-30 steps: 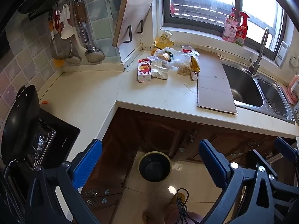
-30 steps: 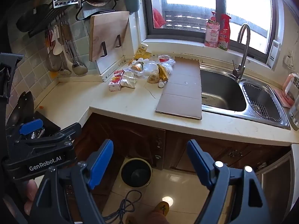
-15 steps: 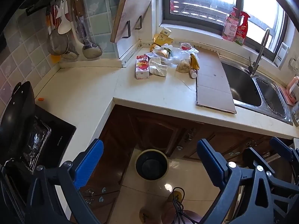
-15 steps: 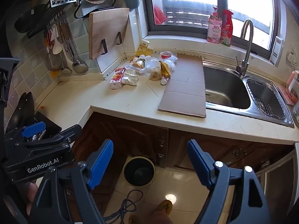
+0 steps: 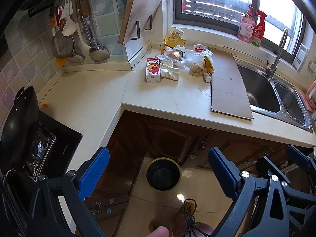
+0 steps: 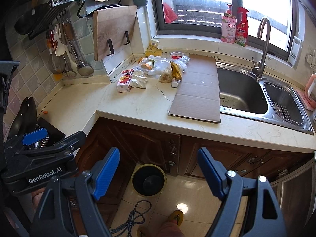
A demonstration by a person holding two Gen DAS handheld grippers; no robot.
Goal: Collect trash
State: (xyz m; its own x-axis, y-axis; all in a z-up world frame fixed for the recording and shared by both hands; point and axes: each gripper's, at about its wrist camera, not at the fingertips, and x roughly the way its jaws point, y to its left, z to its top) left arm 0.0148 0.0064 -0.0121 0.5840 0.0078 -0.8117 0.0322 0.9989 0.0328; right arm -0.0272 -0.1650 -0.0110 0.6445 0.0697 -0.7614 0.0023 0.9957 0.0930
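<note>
A heap of trash lies on the counter's far corner: a pink carton, a crumpled white paper, a clear plastic bag, a gold wrapper and a small bottle. A flat cardboard sheet lies beside it. A black bin stands on the floor below. My left gripper and right gripper are open and empty, held above the floor, well short of the counter.
A steel sink with tap is at the right. A black wok sits on the stove at the left. Utensils and a cutting board hang on the wall. Brown cabinet doors lie under the counter.
Both grippers have drifted slightly forward and up toward the counter; the trash heap sits a little lower in view. Both stay open and empty.
</note>
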